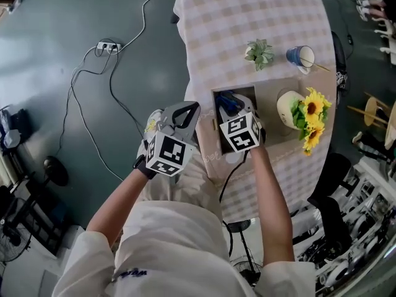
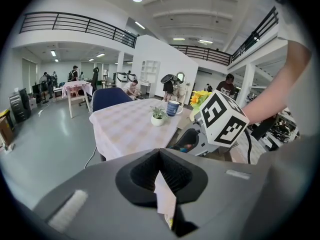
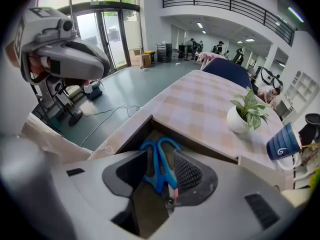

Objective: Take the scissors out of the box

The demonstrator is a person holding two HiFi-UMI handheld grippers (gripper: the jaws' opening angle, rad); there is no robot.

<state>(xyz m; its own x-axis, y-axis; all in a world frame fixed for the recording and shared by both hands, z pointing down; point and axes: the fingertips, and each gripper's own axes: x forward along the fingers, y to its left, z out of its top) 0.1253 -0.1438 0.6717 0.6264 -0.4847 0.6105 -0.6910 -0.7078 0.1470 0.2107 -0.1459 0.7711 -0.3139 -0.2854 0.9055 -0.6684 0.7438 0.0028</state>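
Observation:
Blue-handled scissors (image 3: 159, 166) lie on the floor of an open cardboard box (image 3: 131, 134) near the front of the table. In the head view the scissors (image 1: 227, 101) show inside the box (image 1: 267, 104), just beyond my right gripper (image 1: 237, 108). That gripper points steeply down into the box. In the right gripper view it (image 3: 160, 153) stands open with the handles between its pads, the right pad (image 3: 187, 173) close beside them. My left gripper (image 1: 189, 107) hangs off the table's left edge, shut and empty, as the left gripper view (image 2: 160, 152) shows.
On the checked tablecloth (image 1: 247, 11) behind the box stand a small potted plant (image 1: 258, 53) and a blue mug (image 1: 301, 57). A white vase of sunflowers (image 1: 309, 113) sits right of the box. Cables and a power strip (image 1: 108, 46) lie on the floor at left.

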